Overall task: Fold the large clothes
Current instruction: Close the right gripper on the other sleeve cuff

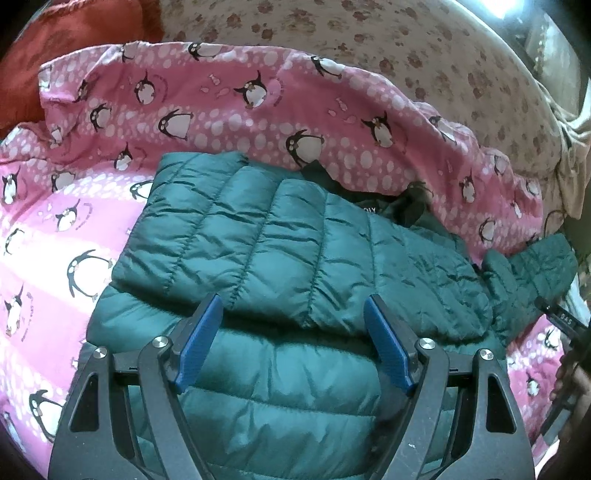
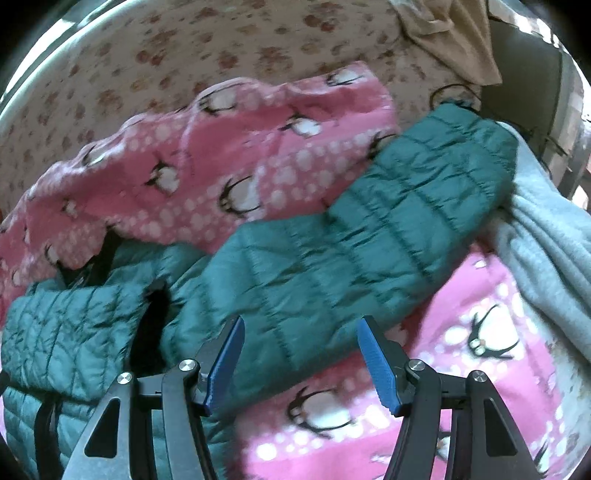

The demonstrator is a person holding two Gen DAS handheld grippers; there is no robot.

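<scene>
on penguin blanket (image 1: 229,107): teal quilted jacket (image 1: 280,236), left sleeve seemingly folded across.

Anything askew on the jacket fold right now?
Yes: the teal puffer jacket has one sleeve still stretched out straight across the pink penguin blanket, its cuff against a grey fleece, unfolded. Both tongs stand open, gripping nothing.

A bed fills both views, covered by a pale sheet (image 1: 369,40) printed with brownish flowers. Over it lies a pink penguin-print blanket (image 1: 229,99). A red cushion (image 1: 70,33) sits at one corner, with bright light (image 1: 506,7) beyond.
</scene>
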